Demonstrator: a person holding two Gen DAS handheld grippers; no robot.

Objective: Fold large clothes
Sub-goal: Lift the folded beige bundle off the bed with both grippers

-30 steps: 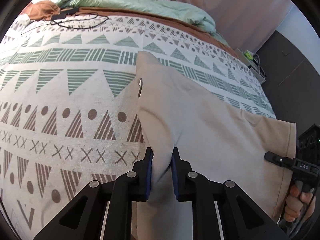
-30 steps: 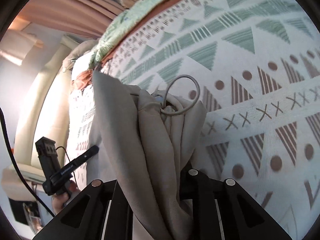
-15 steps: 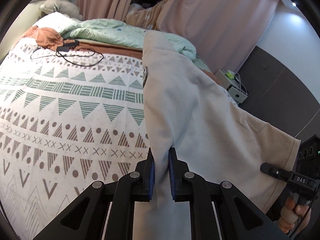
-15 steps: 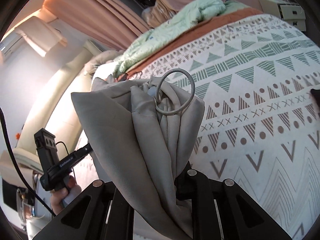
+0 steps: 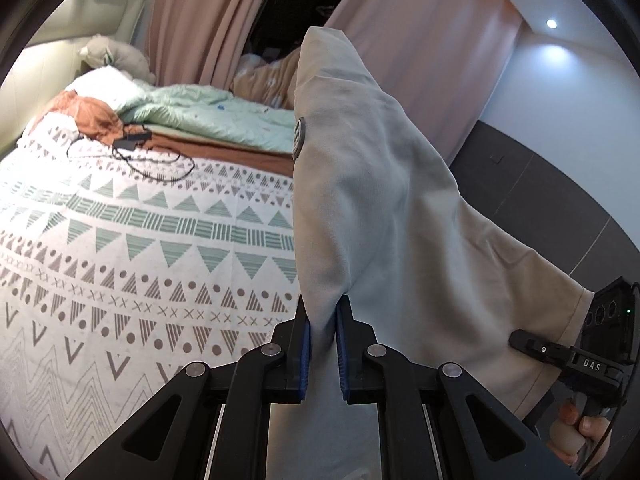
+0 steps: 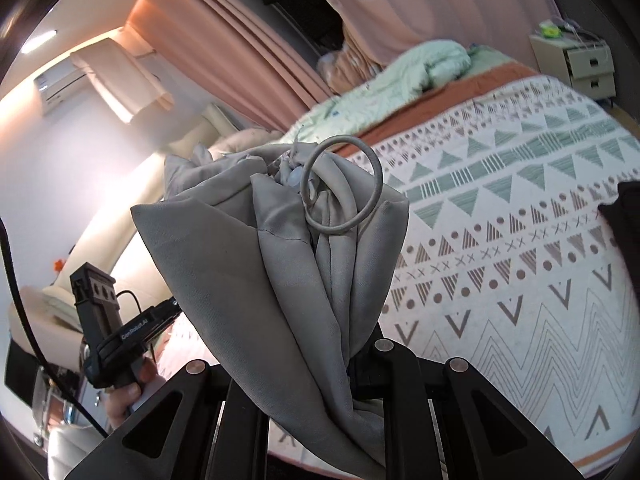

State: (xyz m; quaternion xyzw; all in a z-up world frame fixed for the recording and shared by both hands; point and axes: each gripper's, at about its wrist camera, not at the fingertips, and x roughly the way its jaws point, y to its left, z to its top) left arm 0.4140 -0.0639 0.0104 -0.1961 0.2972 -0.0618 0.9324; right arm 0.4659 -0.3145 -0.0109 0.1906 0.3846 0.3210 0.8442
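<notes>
Beige garment (image 5: 384, 216) hangs above the patterned bed (image 5: 120, 240), pinched in both left tongs (image 5: 320, 344) and right tongs (image 6: 320, 364); black cable (image 5: 140, 156) lies near the crumpled green duvet (image 5: 208, 116).

I see a patterned bedspread (image 5: 152, 240), a mint duvet (image 5: 208, 116) upper centre, black cable (image 5: 152, 160), pink curtains (image 5: 200, 20).
</notes>
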